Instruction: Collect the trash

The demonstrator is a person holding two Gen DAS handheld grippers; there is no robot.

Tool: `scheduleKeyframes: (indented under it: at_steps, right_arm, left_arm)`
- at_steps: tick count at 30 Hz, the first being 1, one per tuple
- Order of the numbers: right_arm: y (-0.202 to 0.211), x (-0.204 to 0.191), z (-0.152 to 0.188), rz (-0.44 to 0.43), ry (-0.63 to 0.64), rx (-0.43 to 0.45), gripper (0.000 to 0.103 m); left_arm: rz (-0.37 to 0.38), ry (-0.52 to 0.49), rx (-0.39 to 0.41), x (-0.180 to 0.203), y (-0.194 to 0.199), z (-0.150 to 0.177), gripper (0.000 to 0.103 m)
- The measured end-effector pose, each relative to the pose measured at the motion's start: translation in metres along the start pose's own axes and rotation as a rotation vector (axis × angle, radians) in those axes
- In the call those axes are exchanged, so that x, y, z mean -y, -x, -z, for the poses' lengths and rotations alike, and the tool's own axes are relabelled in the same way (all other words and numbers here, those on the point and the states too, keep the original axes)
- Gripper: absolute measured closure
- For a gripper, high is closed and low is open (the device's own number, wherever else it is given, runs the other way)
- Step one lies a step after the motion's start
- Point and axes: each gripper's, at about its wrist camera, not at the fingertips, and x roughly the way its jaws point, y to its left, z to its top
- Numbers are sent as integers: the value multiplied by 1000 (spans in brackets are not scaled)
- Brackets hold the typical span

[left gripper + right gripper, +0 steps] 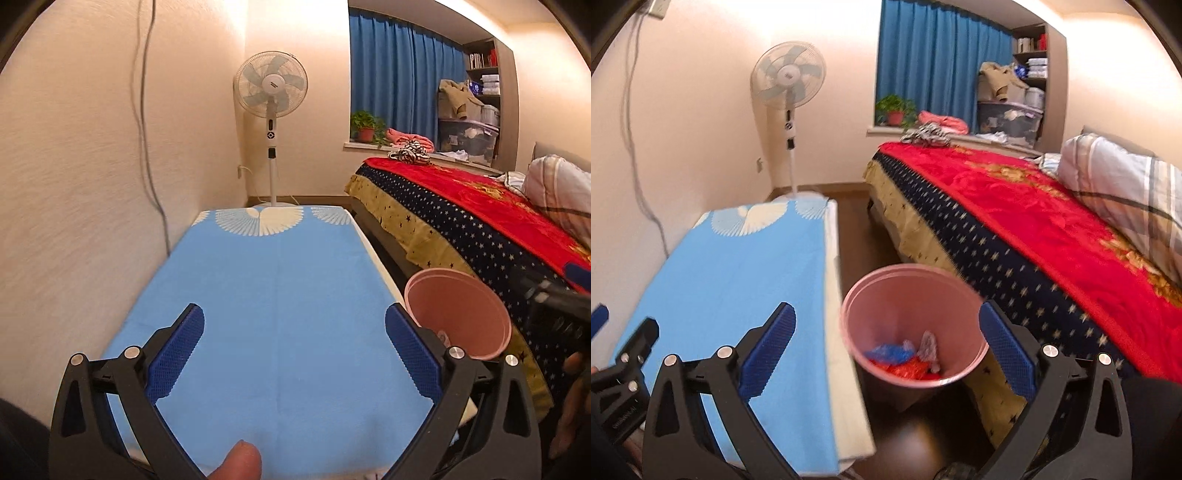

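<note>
The bench (280,295) under its blue cloth shows no loose trash. The pink bin (912,325) stands on the floor between bench and bed (1034,229), directly below the right hand-held gripper (886,343), which is nearer; the left hand-held gripper (293,347) sees it off to its right. Both are wide open, holding nothing. Wrappers (905,360) lie inside; the bin's base is hidden.

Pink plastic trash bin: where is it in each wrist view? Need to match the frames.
Left wrist: the pink plastic trash bin is at lower right, its rim partly behind the left tool's right finger.
Right wrist: lower centre, beside the blue-covered table, crumpled wrappers inside.
Shared landmark: the white pedestal fan in the far corner.
</note>
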Motion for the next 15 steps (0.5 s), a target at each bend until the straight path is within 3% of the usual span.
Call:
scheduleKeyframes:
  at_steps: [15]
  right_arm:
    - [-16, -19, 16, -27, -4, -5, 5]
  left_arm:
    - [-32, 81, -36, -17, -13, 11, 8]
